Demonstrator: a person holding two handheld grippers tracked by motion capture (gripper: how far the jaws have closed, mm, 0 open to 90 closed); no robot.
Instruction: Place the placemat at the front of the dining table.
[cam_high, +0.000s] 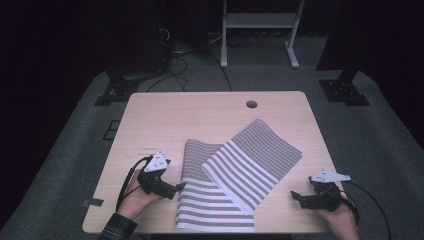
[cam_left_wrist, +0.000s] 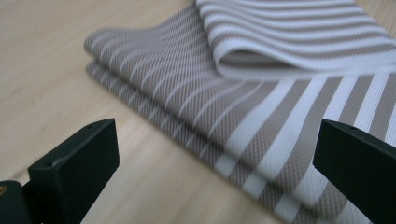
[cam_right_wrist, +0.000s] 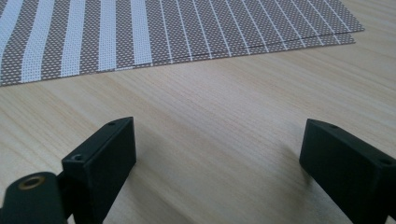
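Two grey-and-white striped woven mats lie on the wooden table (cam_high: 165, 115). The lower mat (cam_high: 200, 205) runs to the near edge; the upper mat (cam_high: 255, 160) lies askew across it, pointing far right. My left gripper (cam_high: 181, 186) stands open at the lower mat's left edge. In the left gripper view its jaws stand wide apart over the lower mat (cam_left_wrist: 196, 107), with the upper mat's folded edge (cam_left_wrist: 289, 51) behind. My right gripper (cam_high: 294, 195) is open over bare wood, to the right of the mats; the right gripper view shows the upper mat (cam_right_wrist: 177, 28) beyond its jaws.
A round cable hole (cam_high: 251, 104) sits near the table's far edge. A strip of dark tape (cam_high: 93, 202) marks the near left corner. Beyond the table stand a white frame (cam_high: 257, 30), black stand bases (cam_high: 345, 90) and loose cables (cam_high: 175, 60) on the grey floor.
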